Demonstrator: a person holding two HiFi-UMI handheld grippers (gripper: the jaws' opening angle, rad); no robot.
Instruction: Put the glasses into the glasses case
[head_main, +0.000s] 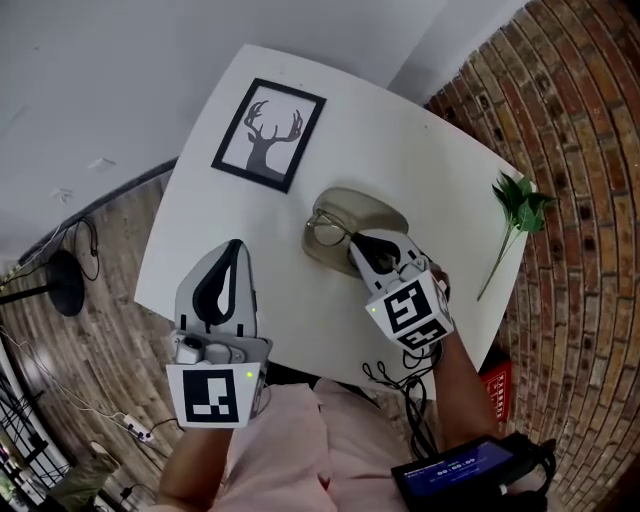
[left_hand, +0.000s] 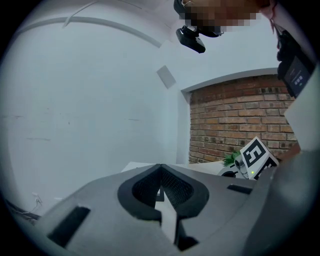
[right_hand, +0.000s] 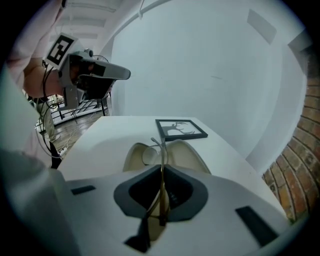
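Note:
A beige glasses case (head_main: 375, 212) lies open near the middle of the white table (head_main: 420, 150); in the right gripper view the case (right_hand: 187, 152) shows just past the jaws. My right gripper (head_main: 354, 243) is shut on the thin-framed glasses (head_main: 327, 231), whose temple runs between the pads (right_hand: 161, 165) while the lenses hang over the open case. My left gripper (head_main: 238, 246) hovers over the table's near left part, jaws together with nothing between them (left_hand: 160, 167).
A framed deer picture (head_main: 268, 133) lies at the table's far left. A green leafy sprig (head_main: 518, 212) rests near the right edge. Brick wall stands to the right, wooden floor with cables and a lamp base to the left.

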